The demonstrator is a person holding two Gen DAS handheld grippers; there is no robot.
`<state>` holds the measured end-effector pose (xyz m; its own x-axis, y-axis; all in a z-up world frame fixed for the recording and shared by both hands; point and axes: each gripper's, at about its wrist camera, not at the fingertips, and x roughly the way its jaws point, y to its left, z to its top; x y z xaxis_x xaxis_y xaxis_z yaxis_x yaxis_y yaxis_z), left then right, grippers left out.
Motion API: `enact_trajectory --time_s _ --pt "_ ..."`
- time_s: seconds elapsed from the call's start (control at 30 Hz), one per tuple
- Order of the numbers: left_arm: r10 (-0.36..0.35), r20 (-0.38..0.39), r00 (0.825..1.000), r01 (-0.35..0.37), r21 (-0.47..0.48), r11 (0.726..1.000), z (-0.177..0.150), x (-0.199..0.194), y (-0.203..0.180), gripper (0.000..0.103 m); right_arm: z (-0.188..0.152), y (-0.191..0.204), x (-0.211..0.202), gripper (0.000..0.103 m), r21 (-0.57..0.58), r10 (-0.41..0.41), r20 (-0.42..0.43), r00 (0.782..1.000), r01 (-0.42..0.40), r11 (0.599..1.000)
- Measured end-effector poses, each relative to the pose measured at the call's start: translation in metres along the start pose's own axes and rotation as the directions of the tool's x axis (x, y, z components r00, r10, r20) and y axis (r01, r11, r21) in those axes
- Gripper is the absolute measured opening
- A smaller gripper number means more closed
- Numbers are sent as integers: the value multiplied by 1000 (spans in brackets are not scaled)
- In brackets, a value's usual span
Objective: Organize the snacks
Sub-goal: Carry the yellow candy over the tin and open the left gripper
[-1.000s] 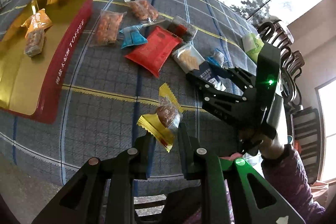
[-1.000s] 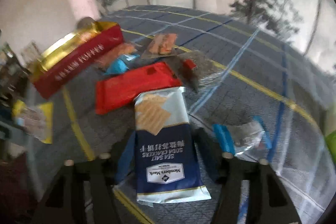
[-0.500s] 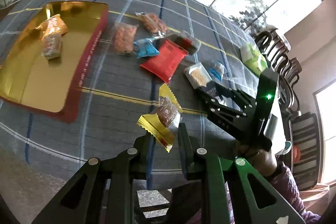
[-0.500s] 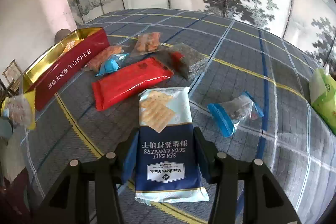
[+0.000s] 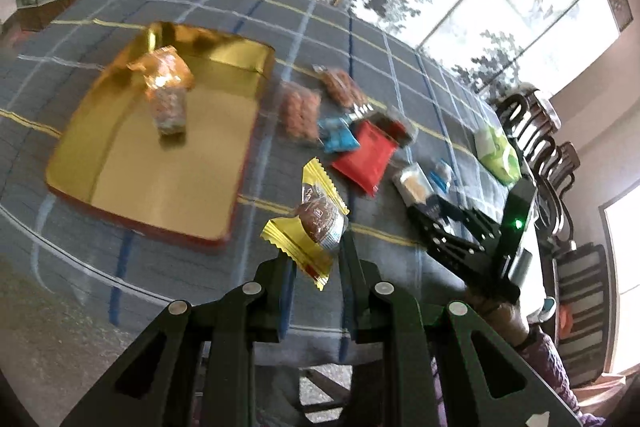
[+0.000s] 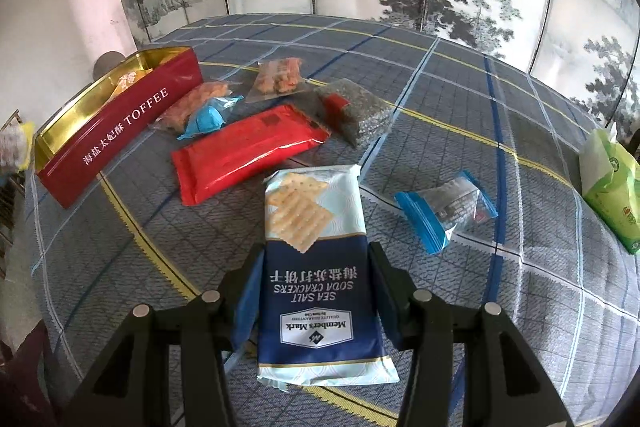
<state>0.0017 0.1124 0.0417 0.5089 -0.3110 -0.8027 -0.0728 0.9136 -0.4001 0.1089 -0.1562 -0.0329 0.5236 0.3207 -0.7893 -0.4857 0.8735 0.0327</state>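
Left view: my left gripper (image 5: pixel 314 255) clamps the yellow-wrapped snack (image 5: pixel 310 223), lifted above the tablecloth (image 5: pixel 192 279) near the gold tin (image 5: pixel 244 131). Right view: my right gripper (image 6: pixel 314 267) squeezes the cracker pack (image 6: pixel 316 267), lying on the cloth.

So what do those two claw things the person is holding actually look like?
Both are matt black. The left gripper and right gripper each have two flat fingers on angular, cut-out linkages with silver rivets. In the left view, the right one shows a small green light; the person's sleeve is purple patterned.
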Motion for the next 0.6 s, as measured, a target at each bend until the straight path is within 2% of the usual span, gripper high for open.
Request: enact_trajectory --time_s 0.2,0.6 --pt "43 34 998 -43 -9 999 11 -4 20 18 0 1 0 51 -3 -3 0 1000 3 1000" --pt "152 46 987 -151 -19 988 22 12 54 18 0 -1 0 51 -2 -7 0 1000 7 1000"
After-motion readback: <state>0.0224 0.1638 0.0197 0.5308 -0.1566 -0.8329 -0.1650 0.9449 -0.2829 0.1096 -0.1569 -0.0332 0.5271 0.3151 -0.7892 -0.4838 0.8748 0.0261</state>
